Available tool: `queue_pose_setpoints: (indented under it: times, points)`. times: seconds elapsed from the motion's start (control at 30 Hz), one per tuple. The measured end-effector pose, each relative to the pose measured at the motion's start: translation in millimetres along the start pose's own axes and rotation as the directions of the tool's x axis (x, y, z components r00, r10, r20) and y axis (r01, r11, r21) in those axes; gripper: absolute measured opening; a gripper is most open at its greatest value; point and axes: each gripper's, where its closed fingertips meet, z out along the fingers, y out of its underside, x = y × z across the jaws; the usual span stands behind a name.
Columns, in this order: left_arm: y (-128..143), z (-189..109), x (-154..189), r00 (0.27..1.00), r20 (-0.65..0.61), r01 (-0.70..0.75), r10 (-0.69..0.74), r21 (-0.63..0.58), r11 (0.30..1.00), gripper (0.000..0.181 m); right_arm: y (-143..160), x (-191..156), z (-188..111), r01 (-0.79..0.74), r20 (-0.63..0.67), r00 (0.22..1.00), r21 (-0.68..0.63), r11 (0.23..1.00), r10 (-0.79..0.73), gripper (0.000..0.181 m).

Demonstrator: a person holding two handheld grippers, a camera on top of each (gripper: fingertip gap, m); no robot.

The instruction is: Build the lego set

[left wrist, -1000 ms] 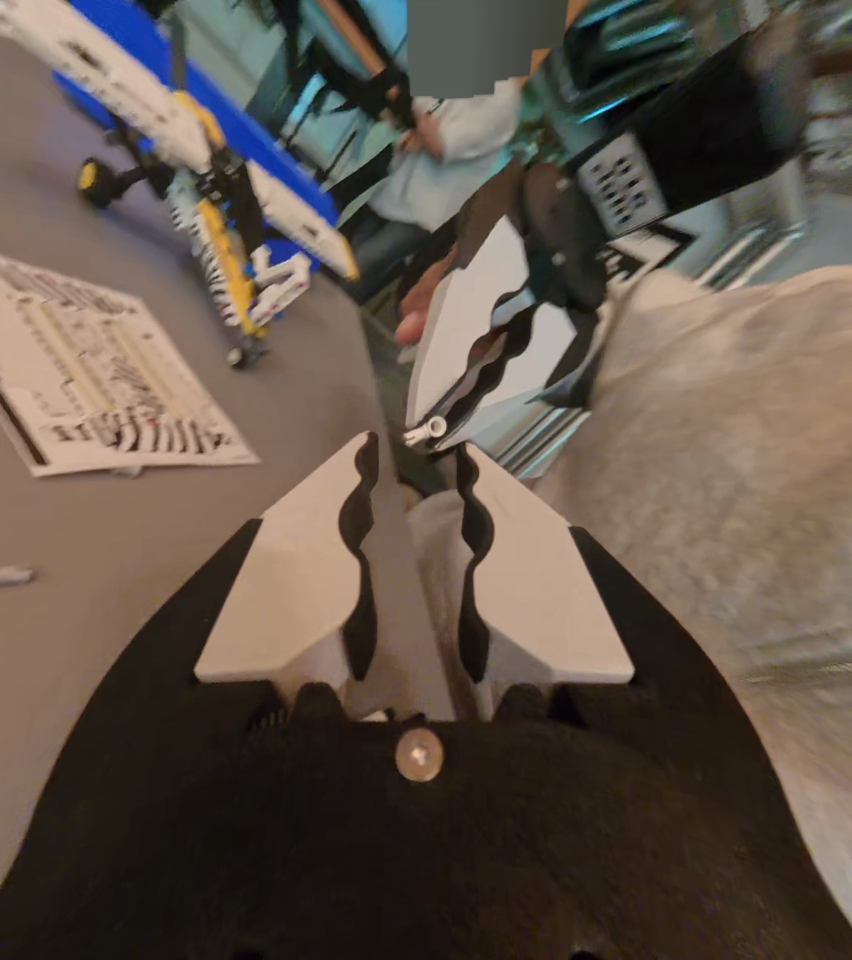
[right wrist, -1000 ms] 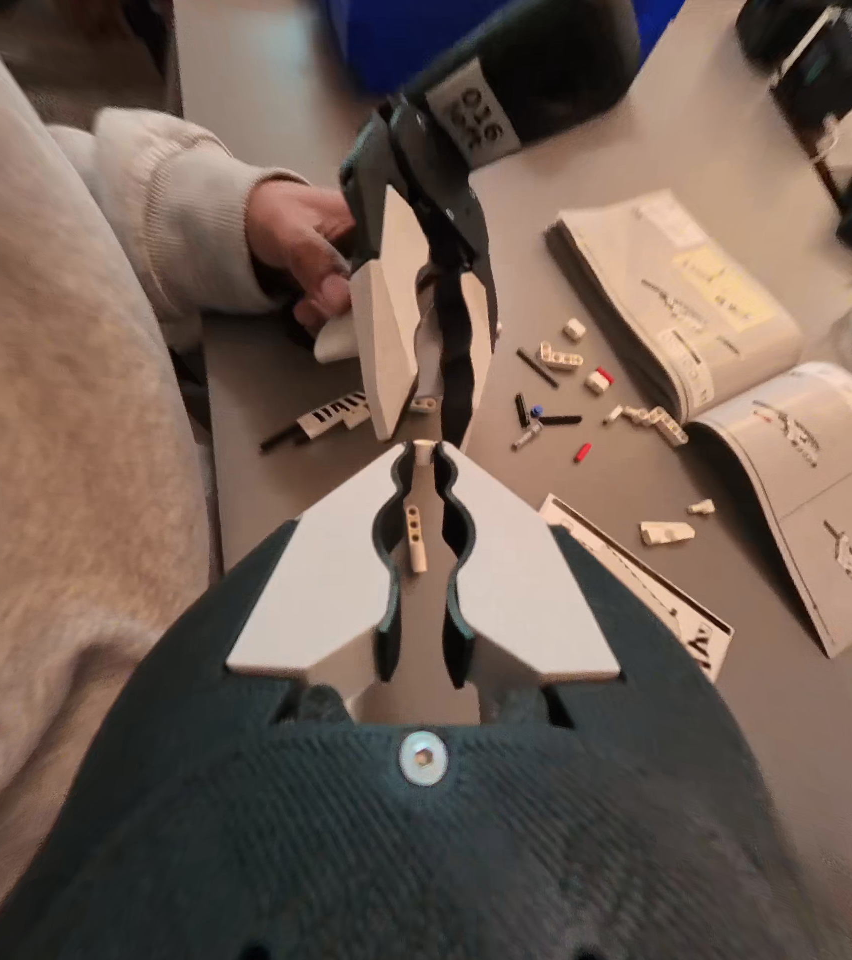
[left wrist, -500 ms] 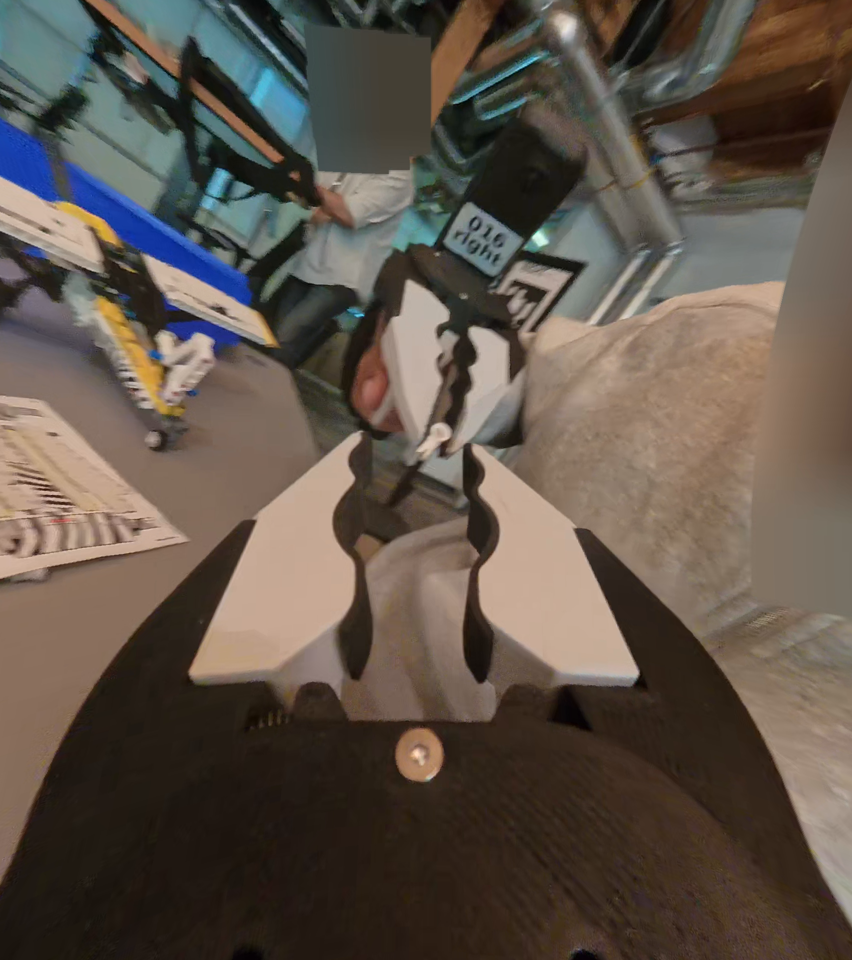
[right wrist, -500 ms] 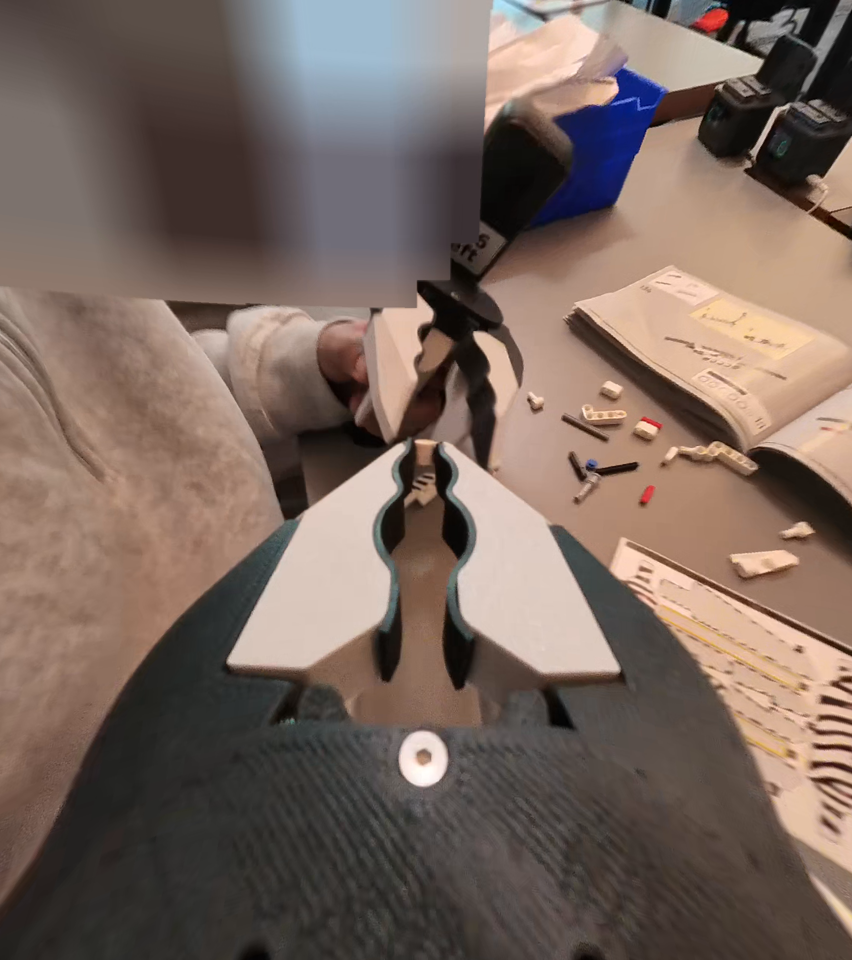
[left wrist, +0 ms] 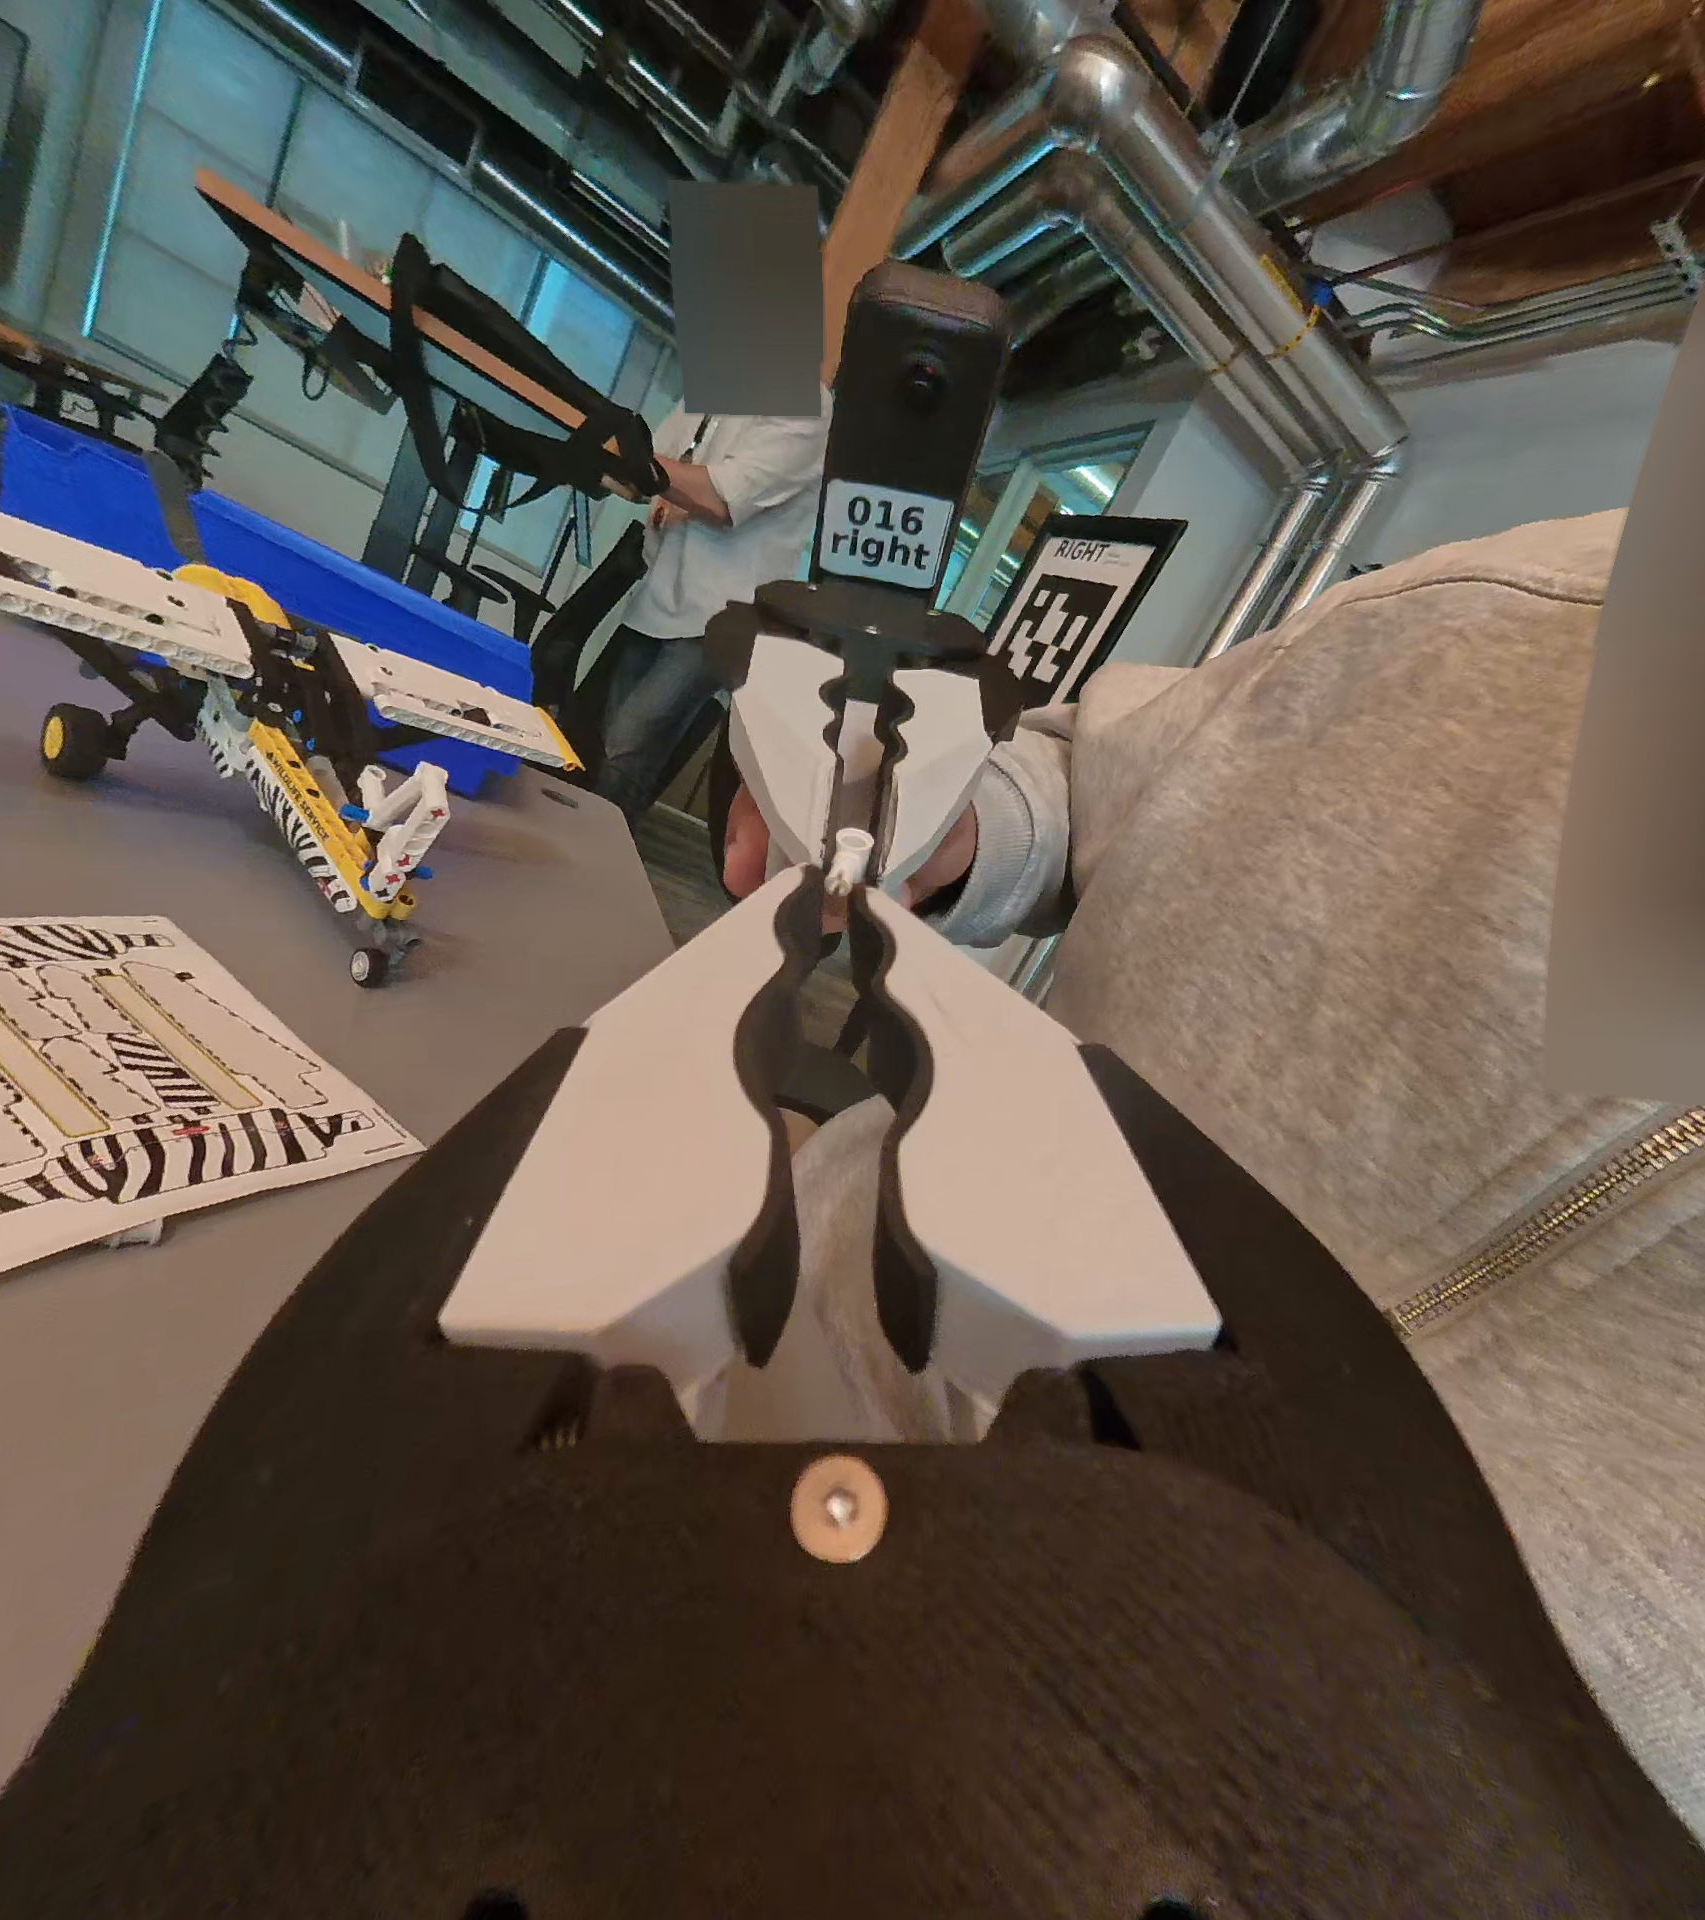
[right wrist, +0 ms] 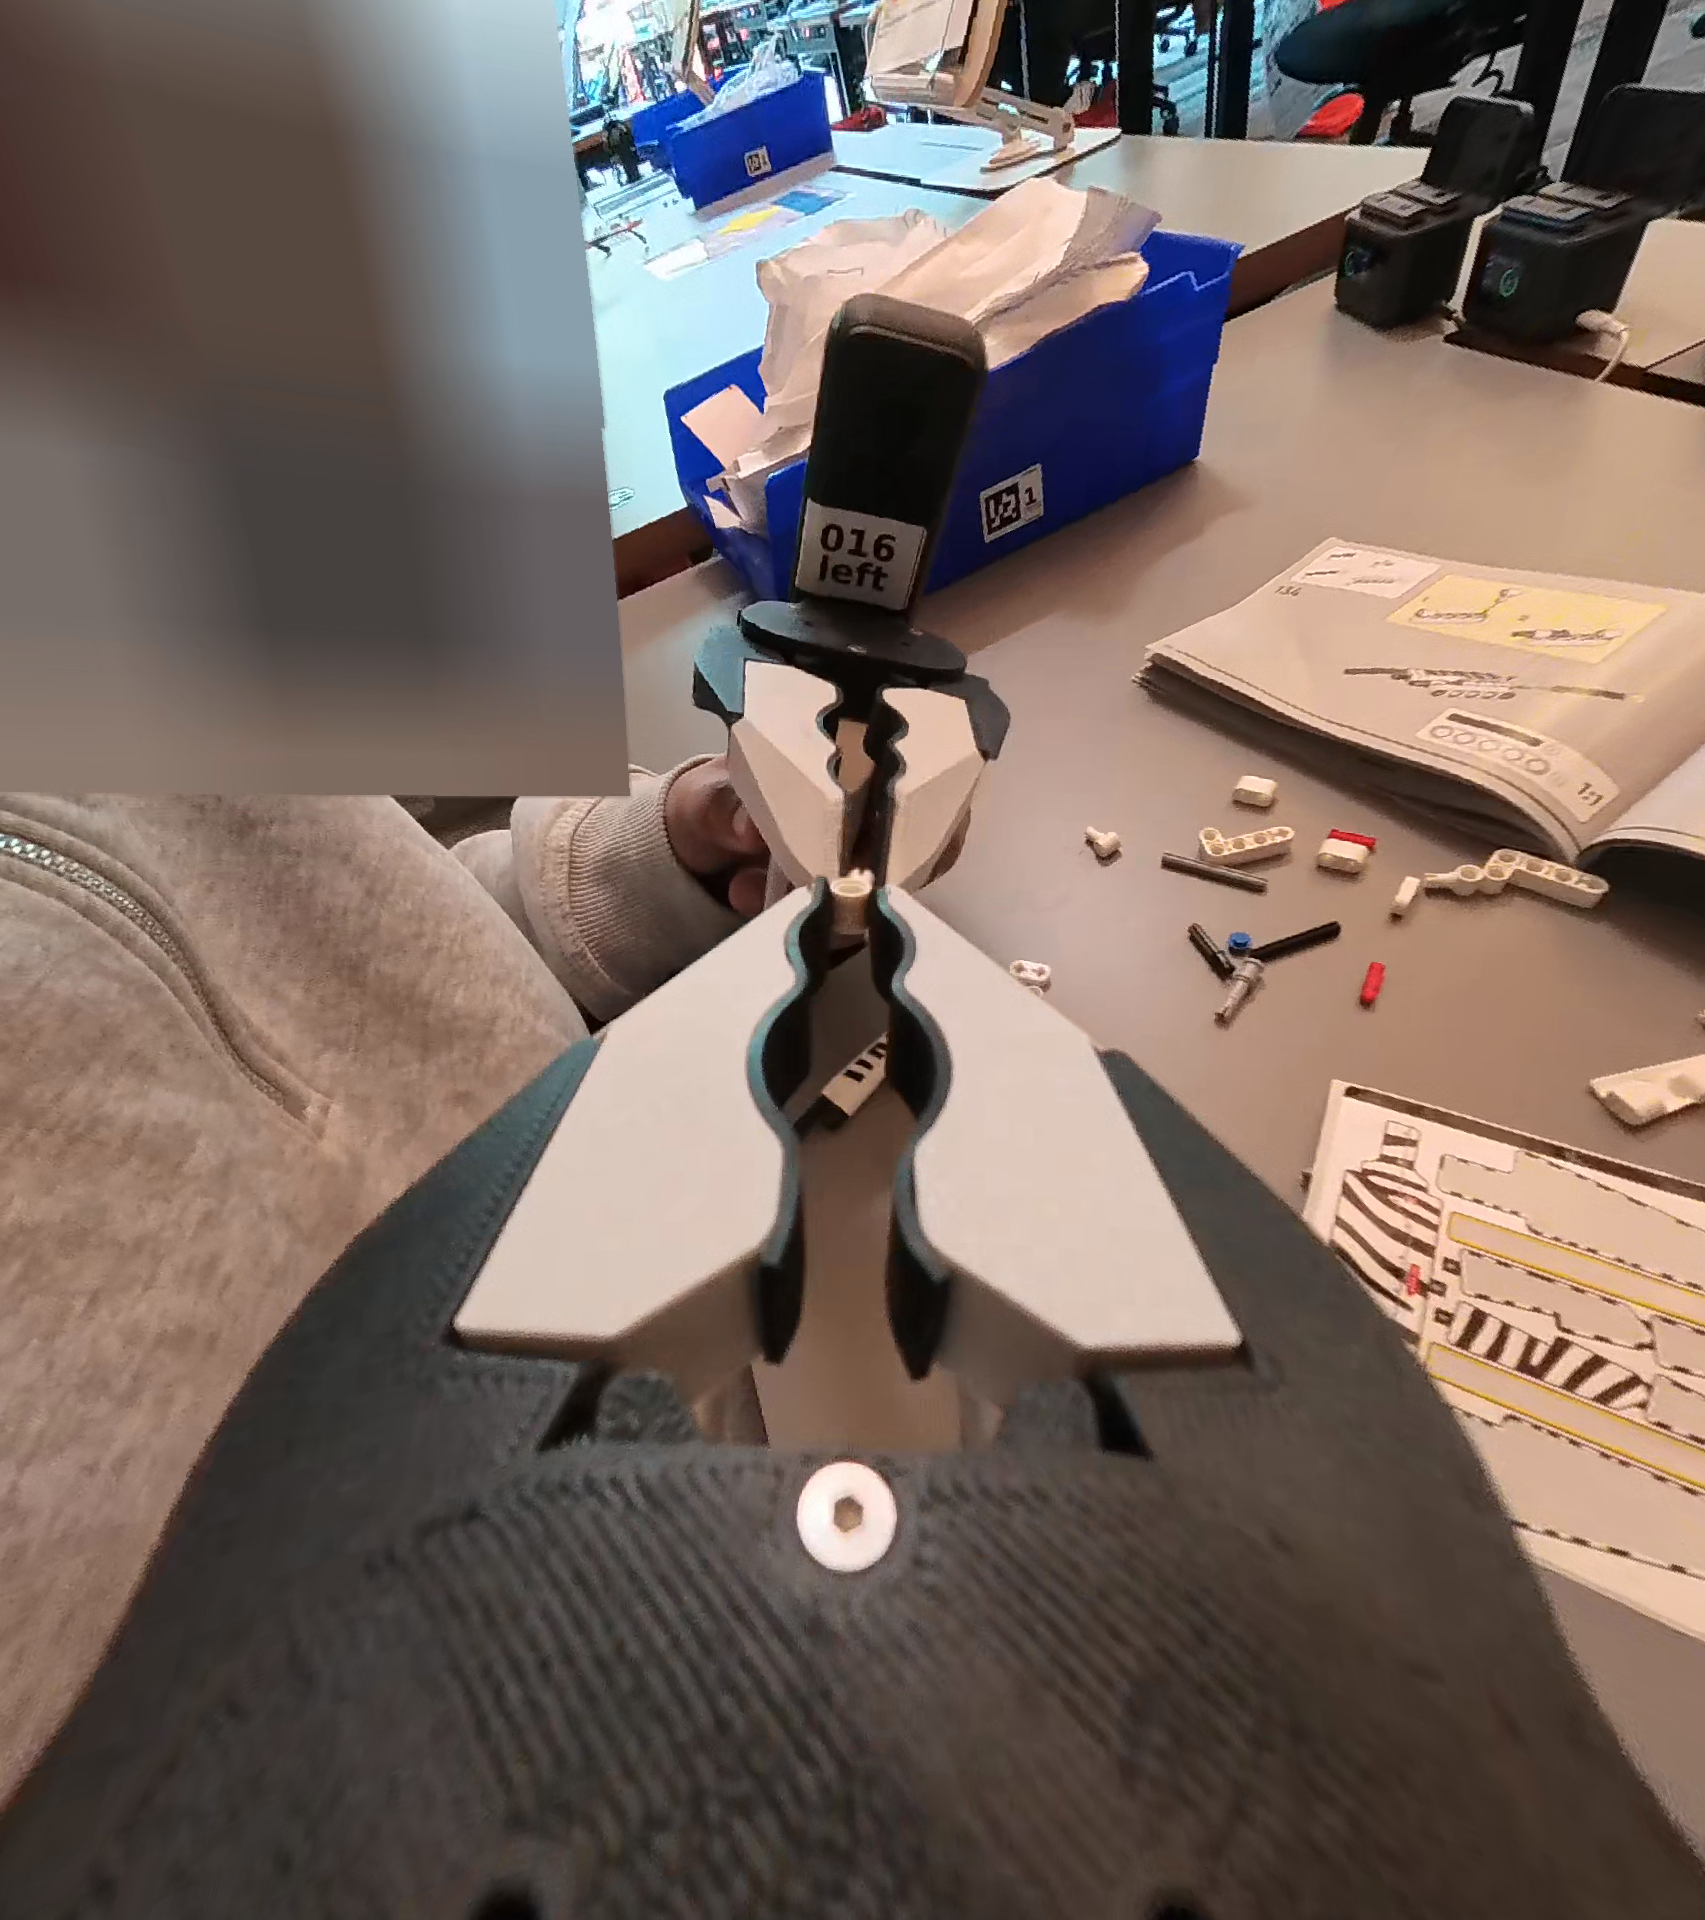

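Note:
My right gripper [right wrist: 848, 904] is shut on a small white Lego pin [right wrist: 850, 894] held at its tips. It faces my left gripper [right wrist: 860, 862] tip to tip, above the table's near edge. In the left wrist view my left gripper [left wrist: 835, 896] has its jaws drawn nearly together around the near end of the same pin [left wrist: 846, 860], with the right gripper [left wrist: 853, 831] just beyond. A part-built white, yellow and zebra-striped Lego plane [left wrist: 308, 727] stands on the grey table [left wrist: 48, 1455] to the left.
Several loose Lego pieces [right wrist: 1243, 847], an open instruction booklet [right wrist: 1450, 675] and a sticker sheet [right wrist: 1554, 1299] lie on the table. A blue bin [right wrist: 1035, 416] stands behind. The holder's grey sweater [left wrist: 1347, 935] fills one side. A person in a white shirt [left wrist: 713, 520] stands farther off. My two grippers' fingertips are within a few centimetres of each other.
Both grippers rose from the table and tilted level to face each other. My left gripper's jaws went from open to nearly together around the pin's end. The right kept hold of the pin.

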Motion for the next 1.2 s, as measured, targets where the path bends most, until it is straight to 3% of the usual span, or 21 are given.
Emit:
queue_pose_setpoints:
  times: [0.83,1.2]
  points:
    - [2.3,-7.2,1.4,1.0,-0.022,-0.005,0.004,-0.028,1.0,0.002,1.1,-0.4,7.9,-0.024,0.024,0.999,-0.042,0.999,0.025,0.01]
    - [1.4,-7.1,-1.4,0.999,0.013,-0.048,0.049,-0.026,0.998,0.002,-0.6,3.4,5.8,-0.13,0.04,0.99,-0.047,0.99,0.132,0.007]
